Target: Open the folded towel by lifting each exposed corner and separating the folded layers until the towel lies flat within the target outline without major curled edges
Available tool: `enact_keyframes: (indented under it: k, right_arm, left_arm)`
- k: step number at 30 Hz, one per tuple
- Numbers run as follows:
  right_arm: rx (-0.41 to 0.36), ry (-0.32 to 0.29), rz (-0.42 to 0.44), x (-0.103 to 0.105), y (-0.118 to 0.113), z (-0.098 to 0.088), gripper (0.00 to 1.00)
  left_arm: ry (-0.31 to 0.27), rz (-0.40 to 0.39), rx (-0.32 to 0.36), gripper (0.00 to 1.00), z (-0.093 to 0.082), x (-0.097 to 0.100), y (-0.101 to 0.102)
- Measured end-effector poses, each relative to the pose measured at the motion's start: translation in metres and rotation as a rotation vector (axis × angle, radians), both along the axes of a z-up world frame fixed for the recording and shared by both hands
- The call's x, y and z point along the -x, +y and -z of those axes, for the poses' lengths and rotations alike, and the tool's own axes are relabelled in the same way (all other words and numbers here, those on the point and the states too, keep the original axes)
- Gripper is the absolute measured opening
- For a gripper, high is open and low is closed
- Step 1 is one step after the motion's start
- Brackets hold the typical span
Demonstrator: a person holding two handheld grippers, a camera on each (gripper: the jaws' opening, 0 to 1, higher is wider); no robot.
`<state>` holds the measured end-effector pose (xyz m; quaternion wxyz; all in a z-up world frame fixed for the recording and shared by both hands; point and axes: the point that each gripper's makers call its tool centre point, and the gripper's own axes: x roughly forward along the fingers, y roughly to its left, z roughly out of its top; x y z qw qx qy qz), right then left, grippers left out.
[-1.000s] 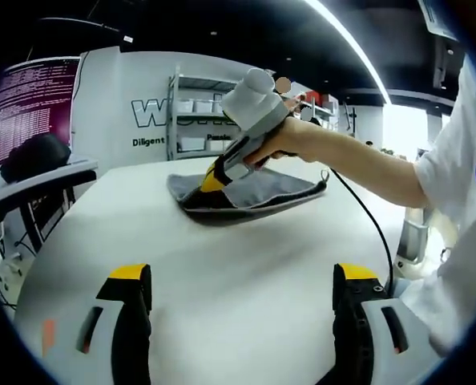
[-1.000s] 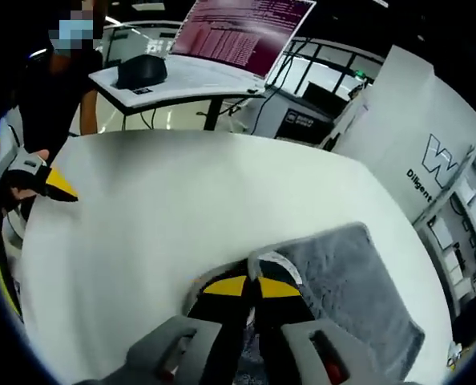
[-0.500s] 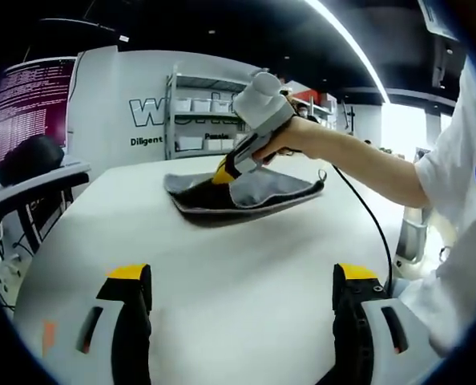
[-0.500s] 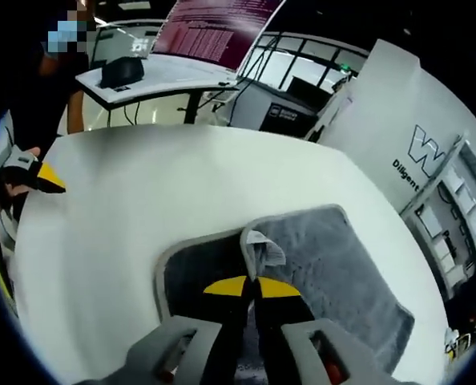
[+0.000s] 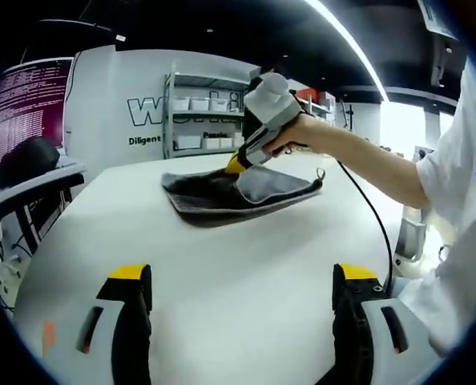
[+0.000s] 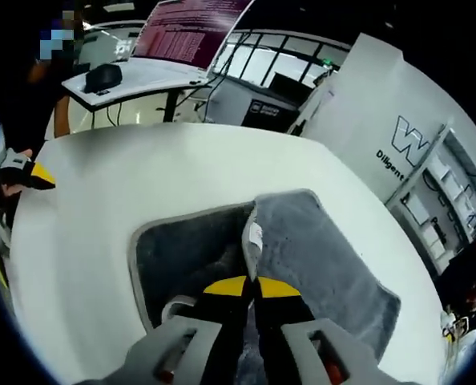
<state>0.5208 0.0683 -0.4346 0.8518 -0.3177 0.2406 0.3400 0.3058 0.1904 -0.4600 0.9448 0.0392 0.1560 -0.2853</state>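
Observation:
A grey towel point(image 5: 258, 186) lies at the far side of the white table point(image 5: 222, 257), its top layer partly peeled back over a darker under layer point(image 5: 198, 191). A hand holds my right gripper point(image 5: 236, 164) at the raised fold. In the right gripper view that gripper point(image 6: 252, 285) is shut on the lifted towel layer, with the white label point(image 6: 254, 237) just ahead and the towel point(image 6: 318, 249) spread on both sides. My left gripper point(image 5: 244, 277) stands open above bare table, well short of the towel. It also appears as a yellow tip point(image 6: 36, 175) at the table's edge.
A cable point(image 5: 366, 216) trails from the right gripper across the table's right side. A desk point(image 6: 142, 76) with a black bag point(image 6: 103, 77) and a monitor point(image 6: 186, 28) stands beyond the table. Shelves point(image 5: 198, 120) and a lettered white wall point(image 5: 110, 104) lie behind.
My right gripper has carried the towel's top layer farther back across the towel, uncovering more of the dark under layer. The left gripper has stayed where it was.

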Motion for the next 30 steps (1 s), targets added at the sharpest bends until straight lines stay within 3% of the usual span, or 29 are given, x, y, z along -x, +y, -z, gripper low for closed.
enact_keyframes:
  k: [30]
  right_arm:
    - [0.001,0.006,0.147,-0.008,-0.076,0.002,0.0]
  left_arm:
    - [0.008,0.0,-0.002,0.92,0.001,0.0,-0.002]
